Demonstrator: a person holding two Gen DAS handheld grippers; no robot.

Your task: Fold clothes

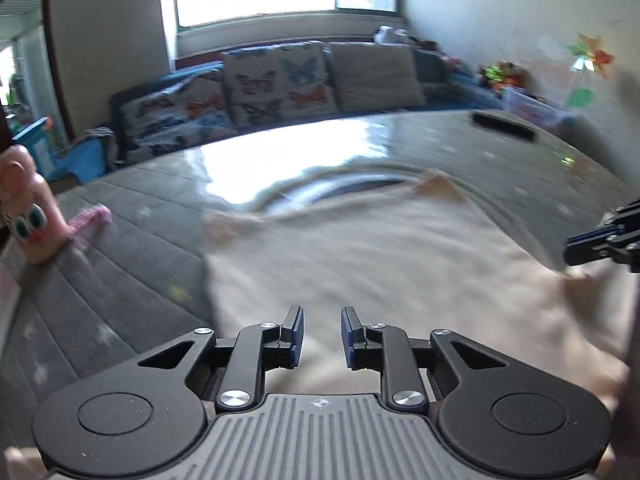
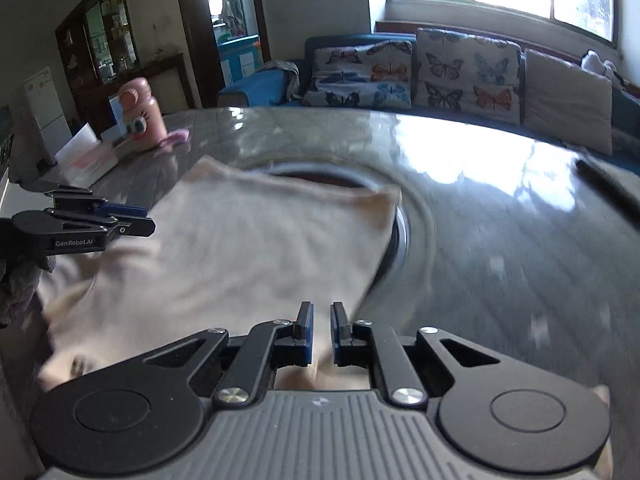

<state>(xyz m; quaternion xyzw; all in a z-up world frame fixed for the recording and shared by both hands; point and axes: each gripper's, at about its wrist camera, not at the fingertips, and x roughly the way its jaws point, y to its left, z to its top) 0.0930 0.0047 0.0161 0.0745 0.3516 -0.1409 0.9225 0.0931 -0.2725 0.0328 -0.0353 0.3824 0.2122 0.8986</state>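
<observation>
A cream garment [image 1: 360, 256] lies spread on the grey table [image 1: 120, 264], its far edge over a round inset in the tabletop. It also shows in the right wrist view [image 2: 248, 248]. My left gripper [image 1: 322, 316] hovers over the garment's near edge, fingers apart with nothing between them. My right gripper [image 2: 321, 310] is over the garment's near right edge, jaws slightly apart and empty. The right gripper shows from the side at the left view's right edge [image 1: 576, 248]. The left gripper shows at the right view's left [image 2: 150, 222].
A pink bottle with a cartoon face [image 1: 30, 216] and a pink cloth scrap [image 1: 90, 220] stand at the table's left. A book [image 2: 88, 160] lies by the bottle. A black flat object [image 1: 504, 126] lies at the far right. A sofa with butterfly cushions [image 1: 276, 80] is behind.
</observation>
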